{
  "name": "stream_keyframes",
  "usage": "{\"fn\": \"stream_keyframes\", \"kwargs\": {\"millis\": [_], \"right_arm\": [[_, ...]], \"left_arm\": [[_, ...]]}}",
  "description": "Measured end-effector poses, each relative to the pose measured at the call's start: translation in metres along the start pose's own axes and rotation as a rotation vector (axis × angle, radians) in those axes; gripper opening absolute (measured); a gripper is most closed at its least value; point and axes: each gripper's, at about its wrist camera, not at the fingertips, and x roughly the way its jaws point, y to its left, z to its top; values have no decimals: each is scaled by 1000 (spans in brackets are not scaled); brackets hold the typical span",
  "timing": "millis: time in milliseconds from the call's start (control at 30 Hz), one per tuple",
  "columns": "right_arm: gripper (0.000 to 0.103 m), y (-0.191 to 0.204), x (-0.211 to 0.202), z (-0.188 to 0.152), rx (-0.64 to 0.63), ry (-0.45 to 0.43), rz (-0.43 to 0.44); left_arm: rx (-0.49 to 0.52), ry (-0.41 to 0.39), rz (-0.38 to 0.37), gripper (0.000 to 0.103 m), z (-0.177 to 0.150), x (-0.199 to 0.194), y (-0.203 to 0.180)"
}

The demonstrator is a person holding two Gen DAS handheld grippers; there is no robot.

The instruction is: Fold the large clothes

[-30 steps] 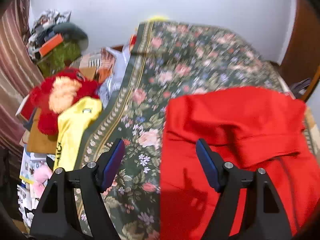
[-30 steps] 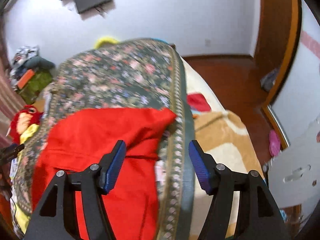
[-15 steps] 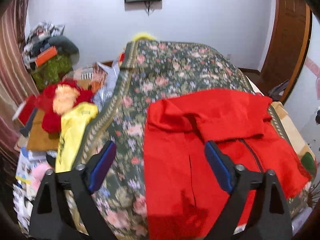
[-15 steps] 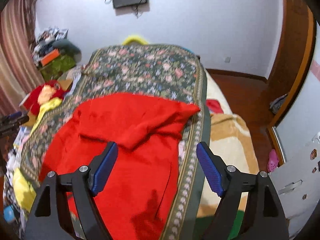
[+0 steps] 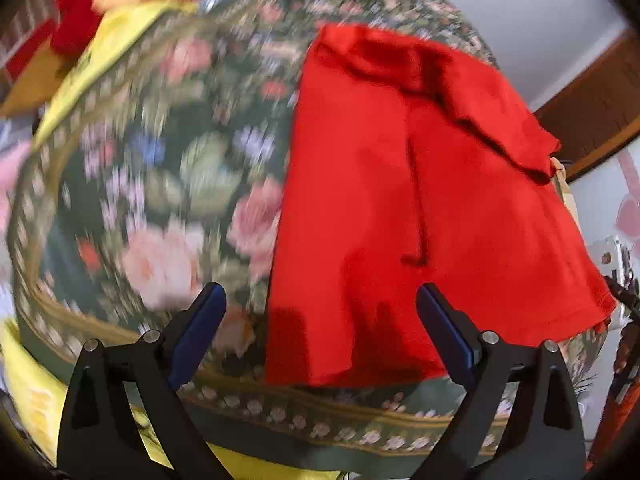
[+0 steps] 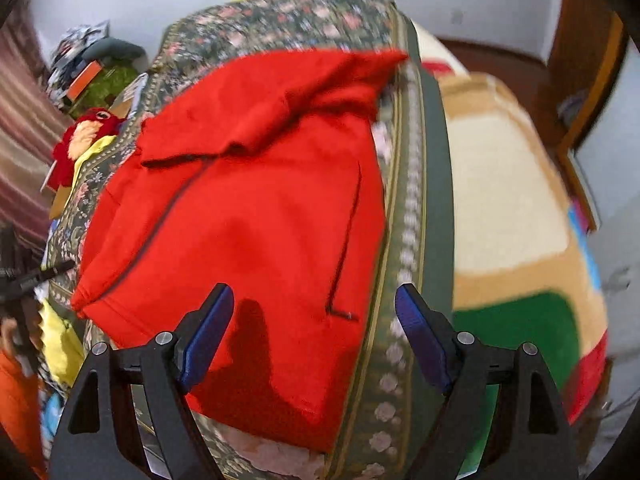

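both grippers were lowered toward the red garment [image 5: 420,200], spread on the floral bedspread [image 5: 180,160]. left gripper [image 5: 320,332] and right gripper [image 6: 314,332] are wide apart, nothing held. only right view shows the beige blanket [image 6: 508,200].

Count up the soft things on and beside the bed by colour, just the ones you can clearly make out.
Red: 2, the red garment and the red plush toy
Floral green: 1, the bedspread
Yellow: 1, the yellow cloth
Total: 4
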Motion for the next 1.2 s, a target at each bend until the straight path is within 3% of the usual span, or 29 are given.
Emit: {"fn": "stream_keyframes", "kwargs": {"millis": [200,267,333,367,400,467,533,633,700,967,1200], "right_arm": [[80,-17,2,-12,90,11,82],[80,-21,6,-11,113,13,110],[80,-20,9,-10,129,7,122],[80,-19,10,-9,131,3,125],[73,-18,11,-9,131,-5,130],[62,-16,13,-7,127,-19,144],[43,-12,15,-3,122,-25,162],[21,-9,15,4,109,-21,179],[18,-6,13,8,100,-24,197],[15,8,-13,34,33,-186,198],[14,9,-21,80,16,-254,213]], "left_arm": [[-115,28,-33,94,-28,16,23],[-122,14,-40,81,-32,16,22],[-101,9,-42,54,-31,15,16],[-85,12,-57,47,-29,15,12],[-77,13,-67,36,-29,16,8],[-64,10,-65,27,-27,17,1],[-52,8,-70,10,-16,21,-2],[-39,-12,-103,5,-6,16,-12],[-22,-42,-106,5,1,10,-21],[23,-210,-156,3,57,-41,-45],[61,-360,-188,3,122,-82,-64]]}}
